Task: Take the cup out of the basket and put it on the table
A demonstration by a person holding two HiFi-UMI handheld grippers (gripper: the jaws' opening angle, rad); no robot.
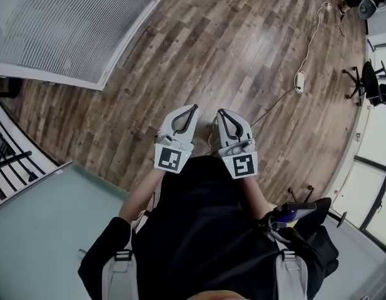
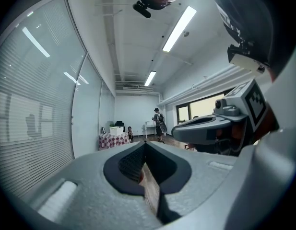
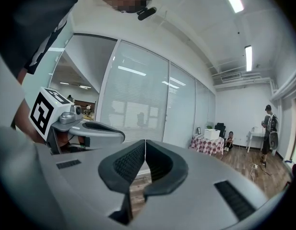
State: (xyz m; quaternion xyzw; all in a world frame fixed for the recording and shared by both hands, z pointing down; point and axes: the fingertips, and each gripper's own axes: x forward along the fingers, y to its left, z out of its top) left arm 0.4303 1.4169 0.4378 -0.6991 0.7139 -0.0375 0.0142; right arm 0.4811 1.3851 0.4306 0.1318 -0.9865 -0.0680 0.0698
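Two grippers out front in the head view, both empty: left gripper (image 1: 191,110) at 11 o'clock of the dark torso, right gripper (image 1: 223,114) at 1 o'clock, just beside each other above the wooden floor (image 1: 243,42). No cup and no basket anywhere in frame. Power strip (image 1: 299,80) on its cable at 2 o'clock.

Left gripper view: closed tip to tip on nothing. Well off, at 10 o'clock of the tips, a checked-cloth table (image 2: 113,140) with a white box (image 2: 116,130); too small to call it the basket.

Right gripper view: likewise closed, ribbed pads (image 3: 131,162) meeting with nothing between. Same checked-cloth table at 3 o'clock, again with no cup to make out.

Probably light, rigid and smooth-walled, hence prone to slipping or tipping. Best pinched across one wall over the rim, or round the body below it. Squeeze gently and keep upright.
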